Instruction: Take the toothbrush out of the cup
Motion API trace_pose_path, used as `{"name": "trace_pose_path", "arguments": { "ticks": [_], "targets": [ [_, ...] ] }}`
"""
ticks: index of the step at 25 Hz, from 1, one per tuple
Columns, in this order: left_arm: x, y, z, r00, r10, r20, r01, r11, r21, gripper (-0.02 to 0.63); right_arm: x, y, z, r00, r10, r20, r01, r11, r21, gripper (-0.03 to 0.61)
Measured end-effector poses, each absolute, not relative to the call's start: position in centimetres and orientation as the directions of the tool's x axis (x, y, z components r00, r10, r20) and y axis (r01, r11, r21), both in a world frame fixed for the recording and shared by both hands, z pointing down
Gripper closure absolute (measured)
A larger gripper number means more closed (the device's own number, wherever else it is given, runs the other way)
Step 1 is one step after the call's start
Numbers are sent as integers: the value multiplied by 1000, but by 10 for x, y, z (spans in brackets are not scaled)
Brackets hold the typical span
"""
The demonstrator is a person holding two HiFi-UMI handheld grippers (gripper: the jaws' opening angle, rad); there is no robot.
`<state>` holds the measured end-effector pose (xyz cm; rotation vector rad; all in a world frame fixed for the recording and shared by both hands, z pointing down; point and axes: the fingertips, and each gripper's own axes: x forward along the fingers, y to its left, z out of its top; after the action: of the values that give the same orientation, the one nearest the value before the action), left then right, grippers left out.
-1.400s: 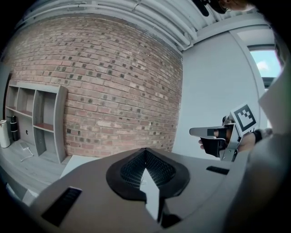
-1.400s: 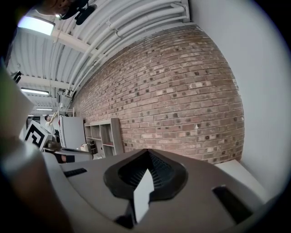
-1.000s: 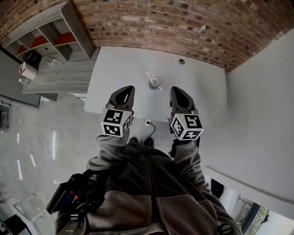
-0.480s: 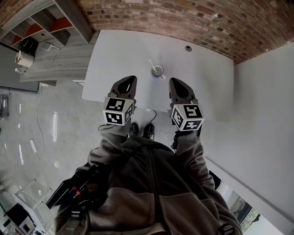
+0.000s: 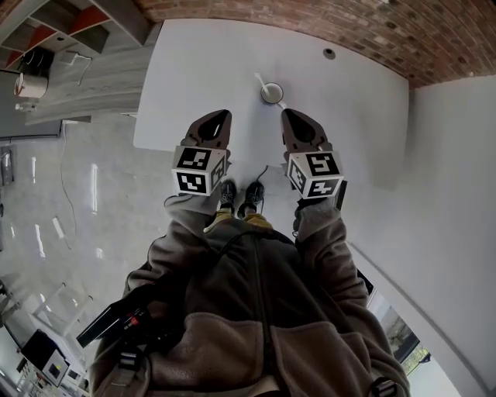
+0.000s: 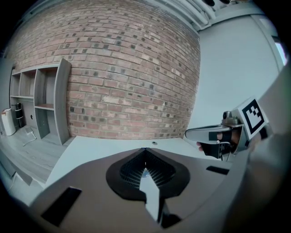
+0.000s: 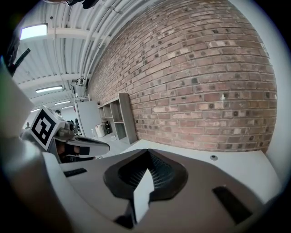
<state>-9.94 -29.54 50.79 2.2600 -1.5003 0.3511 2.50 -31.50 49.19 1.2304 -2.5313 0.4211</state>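
Observation:
A white cup point(image 5: 272, 93) stands on the white table point(image 5: 194, 70), with a white toothbrush point(image 5: 260, 80) leaning out of it to the upper left. My left gripper point(image 5: 220, 114) hovers over the table's near part, to the left of the cup and nearer to me. It is shut and holds nothing. My right gripper point(image 5: 286, 112) has its tip just short of the cup, slightly to the right, and is also shut and empty. Neither gripper view shows the cup. In both, the jaws meet at a point: left gripper point(image 6: 145, 149), right gripper point(image 7: 148, 151).
A brick wall point(image 5: 310, 19) runs behind the table, and a grey shelf unit point(image 5: 116, 15) stands at the far left. A small round grommet point(image 5: 331, 53) sits near the table's back edge. A thin cable point(image 5: 260, 174) hangs at the near edge, above the person's shoes point(image 5: 240, 198).
The person has stepped closer to the table. Both grippers have moved forward toward the cup, and the right tip now lies just short of it.

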Motion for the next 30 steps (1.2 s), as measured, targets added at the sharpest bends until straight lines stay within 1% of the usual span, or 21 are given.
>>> {"name": "trace_pose_path", "arguments": {
  "ticks": [9,21,26,30],
  "targets": [
    [-104,-299,546,389,-789,476,-921,-321,220,609,21,-328,541,-587,-661,468,-786,604,-134,577],
    [-105,-305,594,392,-745,540,-919,-291,266,609,17,-357,597,-576,-608,546,-777,615,-134,575],
    [-111,-306,608,384,-735,559,-922,-270,278,609,21,-369,630,-552,-592,587,-773,628,-93,575],
    [-114,-308,615,378,-731,568,-924,-259,281,609,14,-379,641,-567,-564,601,-759,641,-114,575]
  ]
}}
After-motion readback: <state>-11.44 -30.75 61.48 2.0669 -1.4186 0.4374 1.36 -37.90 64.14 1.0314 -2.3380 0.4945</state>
